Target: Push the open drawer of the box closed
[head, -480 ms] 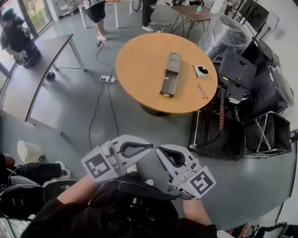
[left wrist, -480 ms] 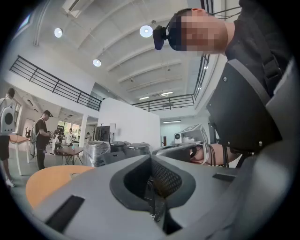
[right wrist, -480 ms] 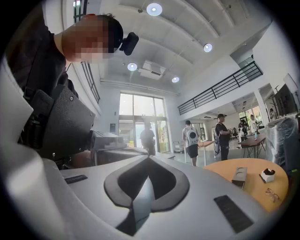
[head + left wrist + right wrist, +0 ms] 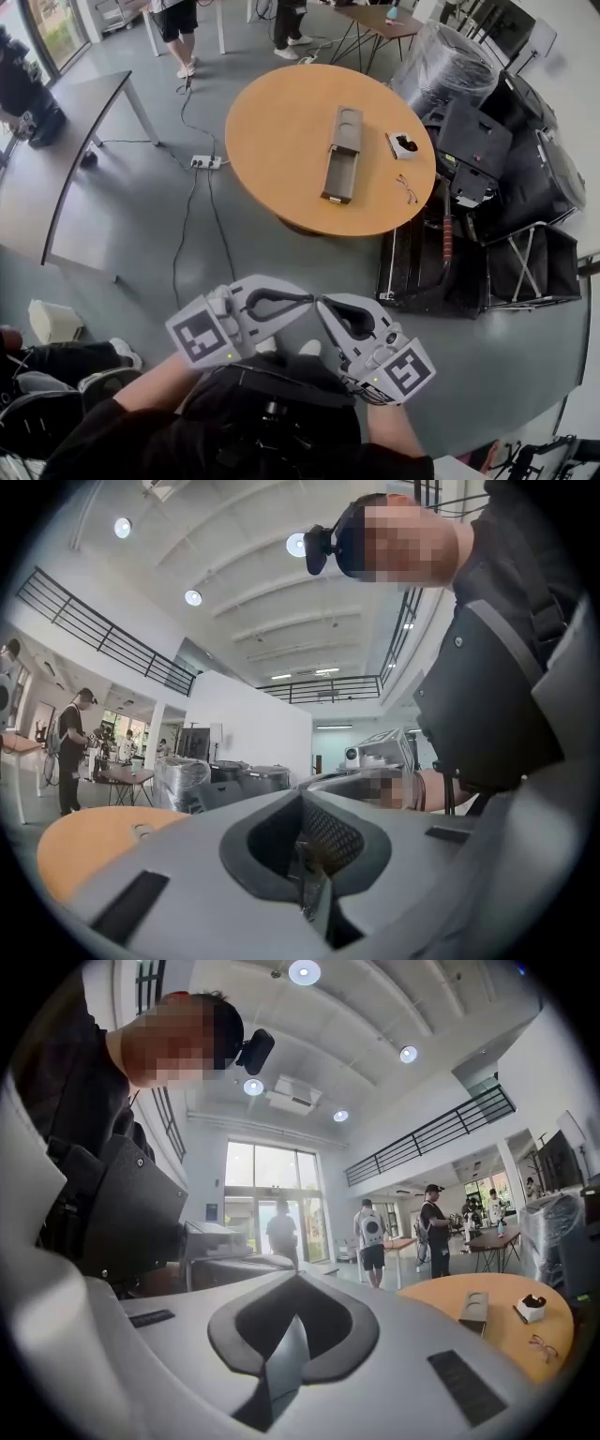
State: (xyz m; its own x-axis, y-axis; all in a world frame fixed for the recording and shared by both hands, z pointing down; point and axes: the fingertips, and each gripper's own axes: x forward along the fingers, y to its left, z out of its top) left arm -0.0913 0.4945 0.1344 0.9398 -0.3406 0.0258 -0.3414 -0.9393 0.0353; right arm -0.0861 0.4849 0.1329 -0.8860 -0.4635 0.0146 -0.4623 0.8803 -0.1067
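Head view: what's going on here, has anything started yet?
Not yet. A person stands back from the round table, holding the left gripper and right gripper close to the body. Both are shut and empty, with their tips near each other. The box lies on the table with its drawer pulled out toward the person, and nothing is touching it.

I'm in a big open lab-office hall: round table [image 4: 281,122], grey desk [image 4: 56,178], power strip [image 4: 204,162] on the floor [image 4: 131,234], stacked black cases [image 4: 478,141], mezzanine railing [image 4: 431,1133], round ceiling lights [image 4: 305,971] high overhead, people [image 4: 433,1227] standing at far tables [image 4: 492,1237].
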